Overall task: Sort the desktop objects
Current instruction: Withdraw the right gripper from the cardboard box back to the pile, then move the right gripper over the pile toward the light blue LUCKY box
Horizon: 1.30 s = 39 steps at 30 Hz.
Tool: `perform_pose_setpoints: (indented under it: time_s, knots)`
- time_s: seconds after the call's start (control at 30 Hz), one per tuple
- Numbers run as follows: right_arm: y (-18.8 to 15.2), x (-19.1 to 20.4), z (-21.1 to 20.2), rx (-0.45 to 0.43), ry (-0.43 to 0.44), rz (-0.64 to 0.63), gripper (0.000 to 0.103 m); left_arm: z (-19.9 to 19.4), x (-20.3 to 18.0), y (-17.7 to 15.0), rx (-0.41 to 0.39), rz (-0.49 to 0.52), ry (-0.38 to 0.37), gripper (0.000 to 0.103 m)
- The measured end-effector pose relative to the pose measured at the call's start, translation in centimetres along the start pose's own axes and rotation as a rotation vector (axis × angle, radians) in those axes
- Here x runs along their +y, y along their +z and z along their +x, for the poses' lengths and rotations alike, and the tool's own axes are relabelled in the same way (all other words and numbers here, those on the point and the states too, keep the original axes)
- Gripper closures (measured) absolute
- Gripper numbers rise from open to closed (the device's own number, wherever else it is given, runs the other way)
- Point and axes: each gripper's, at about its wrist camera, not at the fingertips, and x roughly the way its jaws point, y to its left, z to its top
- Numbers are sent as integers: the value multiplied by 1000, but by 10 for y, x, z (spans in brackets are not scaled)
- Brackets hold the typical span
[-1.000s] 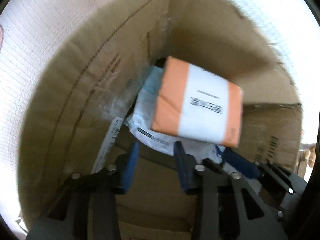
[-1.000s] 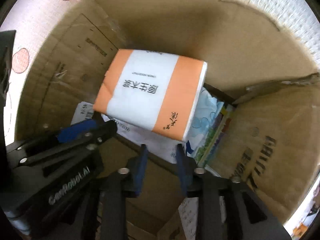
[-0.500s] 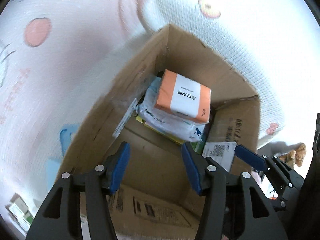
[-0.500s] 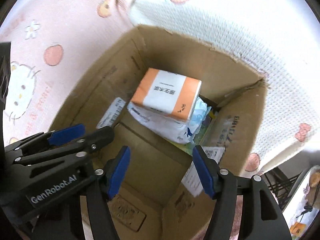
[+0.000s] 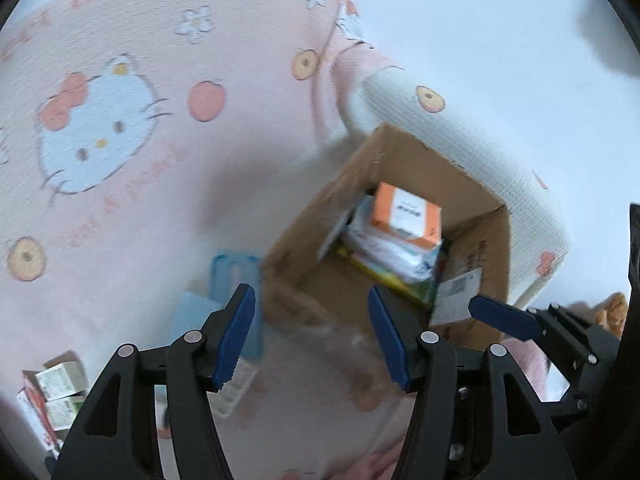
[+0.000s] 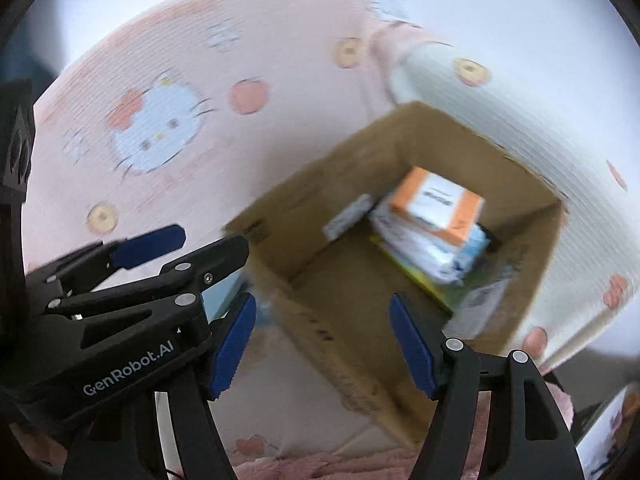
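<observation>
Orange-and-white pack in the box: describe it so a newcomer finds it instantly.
Start at the open cardboard box standing on the pink cartoon-cat cloth. Inside, against its far corner, lies a small stack of flat packets. The orange-and-white pack is the top one: a blocky packet with orange ends and a white middle band of dark print, unlike the pale blue-white packet under it.

"GenRobot.AI" stands in white on the left gripper (image 6: 148, 248) body, at eight o'clock. Other print, on the orange-and-white pack (image 6: 438, 204) and the cardboard box (image 6: 360, 344), is too blurred to read.
</observation>
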Motion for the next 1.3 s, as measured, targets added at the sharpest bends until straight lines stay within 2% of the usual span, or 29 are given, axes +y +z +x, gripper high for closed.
perform_pose_setpoints:
  time_s: [0.1, 0.23, 0.4, 0.5, 0.67, 0.77, 0.83, 0.97, 1.03, 1.17, 1.23, 1.3]
  knots:
    - [-7, 24, 12, 12, 74, -47, 35, -5, 25, -15, -14, -39, 32, 40]
    - [-16, 59, 29, 43, 116, -119, 35, -15, 59, -35, -43, -56, 89, 40]
    - [-31, 121, 53, 90, 161, -296, 35, -33, 125, -77, -71, -154, 138, 40]
    - [-40, 152, 70, 129, 205, -357, 35, -40, 169, -104, -57, -206, 206, 40]
    - [-42, 186, 97, 203, 365, -325, 35, -49, 225, -148, 13, -195, 364, 40]
    - [-42, 206, 113, 236, 419, -319, 34, -54, 248, -171, 32, -211, 410, 40]
    - [-47, 222, 123, 259, 413, -359, 31, -57, 268, -187, 49, -277, 412, 40]
    - [-62, 254, 145, 309, 427, -442, 30, -57, 310, -218, 53, -496, 334, 40]
    - [-71, 268, 159, 347, 473, -450, 30, -56, 323, -232, 42, -576, 331, 40]
    - [-81, 290, 180, 359, 560, -431, 30, -55, 341, -253, 24, -648, 397, 40]
    - [-81, 304, 185, 336, 617, -434, 30, -54, 350, -260, 15, -702, 393, 40]
    - [-79, 318, 189, 315, 656, -447, 30, -56, 364, -273, -19, -802, 352, 40]
